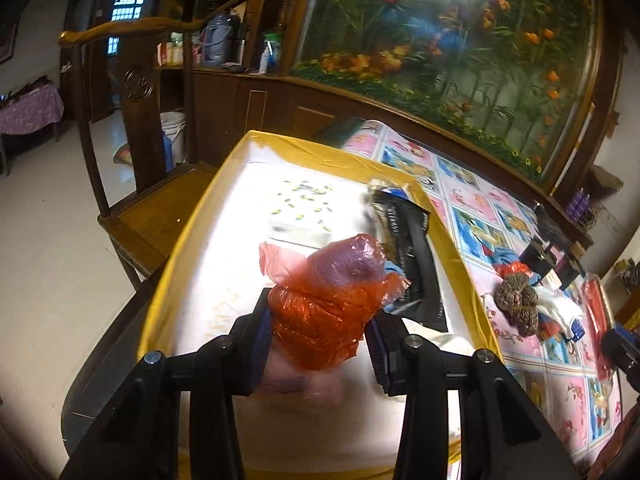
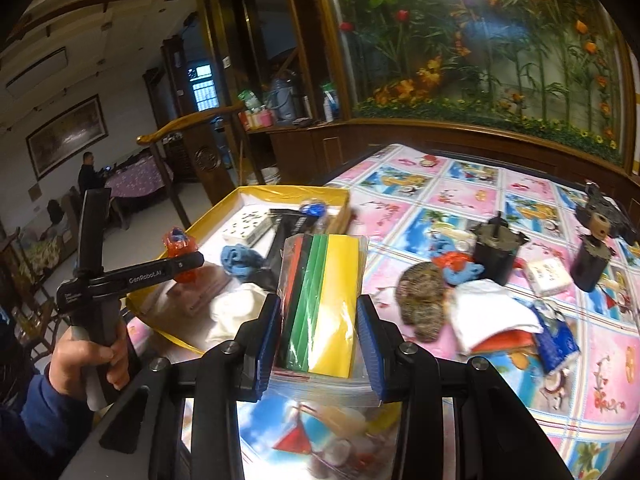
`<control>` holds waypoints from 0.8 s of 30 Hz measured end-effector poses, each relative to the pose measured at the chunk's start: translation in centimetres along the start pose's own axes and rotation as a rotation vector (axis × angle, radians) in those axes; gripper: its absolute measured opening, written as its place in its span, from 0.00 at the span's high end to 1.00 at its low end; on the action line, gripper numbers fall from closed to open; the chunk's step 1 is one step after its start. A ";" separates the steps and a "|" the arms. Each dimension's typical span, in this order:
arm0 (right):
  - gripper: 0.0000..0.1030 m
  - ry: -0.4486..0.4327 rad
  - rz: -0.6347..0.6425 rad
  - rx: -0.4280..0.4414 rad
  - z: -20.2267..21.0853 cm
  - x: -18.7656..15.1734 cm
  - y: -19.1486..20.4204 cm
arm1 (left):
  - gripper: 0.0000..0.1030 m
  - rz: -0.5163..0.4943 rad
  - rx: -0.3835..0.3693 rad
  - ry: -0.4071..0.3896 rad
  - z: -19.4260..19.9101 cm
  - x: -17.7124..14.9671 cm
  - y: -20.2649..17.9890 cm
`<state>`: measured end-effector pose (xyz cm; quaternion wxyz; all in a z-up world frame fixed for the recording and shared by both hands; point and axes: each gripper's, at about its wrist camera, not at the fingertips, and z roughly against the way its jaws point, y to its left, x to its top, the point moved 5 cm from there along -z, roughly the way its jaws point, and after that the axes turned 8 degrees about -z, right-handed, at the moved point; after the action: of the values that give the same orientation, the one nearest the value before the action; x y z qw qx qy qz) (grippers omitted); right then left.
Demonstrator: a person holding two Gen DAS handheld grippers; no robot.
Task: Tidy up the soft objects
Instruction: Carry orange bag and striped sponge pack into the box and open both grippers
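Left wrist: left claw (image 1: 318, 346) pinching crumpled red plastic bag (image 1: 332, 304), hovering over yellow-rimmed white tray (image 1: 160, 312), already holding several items.

Right wrist: right claw (image 2: 318, 346) gripping clear packet of coloured sheets (image 2: 320, 300); many soft things (image 2: 486, 312) remaining on counter (image 2: 580, 380).

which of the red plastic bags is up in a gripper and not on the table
The red plastic bag pinched in the left gripper over the yellow box; the other red bag lies on the tablecloth.

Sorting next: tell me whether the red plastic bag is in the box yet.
Not yet: crumpled red plastic bag hangs between the left gripper fingers above the yellow-rimmed box.
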<state>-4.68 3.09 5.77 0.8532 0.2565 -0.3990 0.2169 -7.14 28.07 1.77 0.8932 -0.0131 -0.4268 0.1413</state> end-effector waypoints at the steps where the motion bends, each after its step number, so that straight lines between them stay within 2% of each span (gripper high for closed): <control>1: 0.60 0.009 0.005 0.009 -0.5 0.2 0.5 | 0.60 0.006 0.004 0.001 0.1 0.0 0.5; 9: 0.60 0.133 0.012 0.060 -6.9 2.4 4.4 | 0.60 0.031 -0.010 0.021 0.1 -0.4 2.1; 12: 0.60 0.176 0.000 0.078 -9.7 3.6 5.7 | 0.60 0.036 -0.012 0.033 0.0 0.4 2.8; 19: 0.60 0.235 -0.002 0.057 -16.7 6.2 8.3 | 0.60 0.045 -0.041 0.149 -2.9 3.0 4.2; 24: 0.60 0.264 -0.013 0.007 -20.3 6.8 8.4 | 0.60 0.048 -0.068 0.240 -5.2 3.6 4.7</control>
<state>6.07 23.11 2.24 0.8987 0.2313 -0.2810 0.2448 -2.12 34.02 0.55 0.9332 -0.0705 -0.3208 0.1457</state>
